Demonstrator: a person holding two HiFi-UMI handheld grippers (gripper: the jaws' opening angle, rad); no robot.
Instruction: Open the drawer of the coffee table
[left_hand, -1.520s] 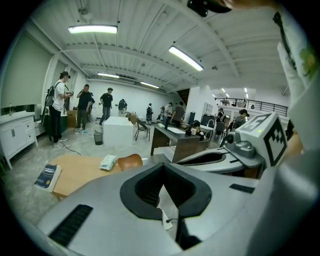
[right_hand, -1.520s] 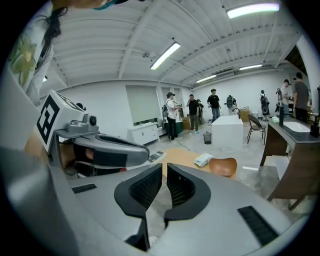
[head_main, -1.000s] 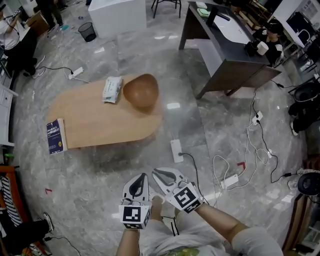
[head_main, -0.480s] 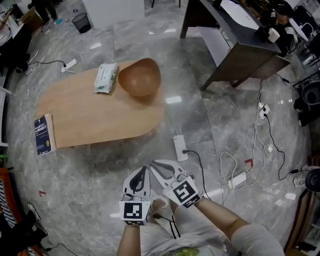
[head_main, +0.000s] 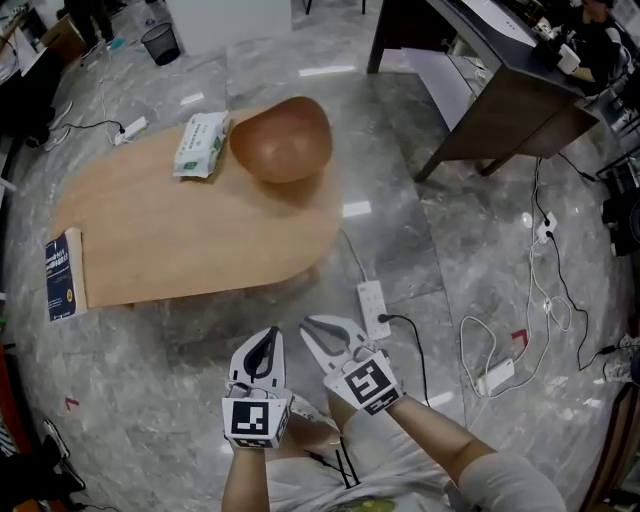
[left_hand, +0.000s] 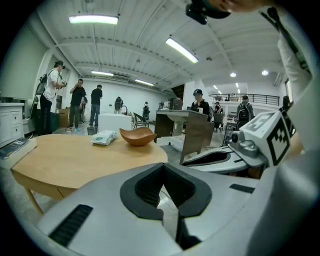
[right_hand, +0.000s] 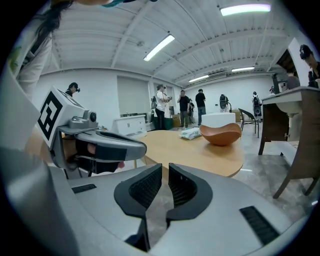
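Note:
The wooden oval coffee table (head_main: 190, 225) stands ahead of me; no drawer shows in any view. Its near rim (left_hand: 75, 157) faces the left gripper view. On its top sit a brown wooden bowl (head_main: 282, 140), a tissue pack (head_main: 200, 144) and a blue book (head_main: 62, 278). My left gripper (head_main: 262, 345) and right gripper (head_main: 318, 330) hover side by side over the floor, short of the table's near edge, touching nothing. Both are shut and empty, seen close up as the left gripper (left_hand: 161, 187) and the right gripper (right_hand: 165, 187). The bowl (right_hand: 220, 133) appears beyond the right jaws.
A white power strip (head_main: 374, 308) with cables lies on the marble floor just right of the grippers. More cables and a second strip (head_main: 495, 375) trail to the right. A dark desk (head_main: 500, 90) stands at the back right. People (left_hand: 75, 102) stand far behind the table.
Both grippers have sunk together, staying side by side and shut. The table has grown larger and nearer in the head view.

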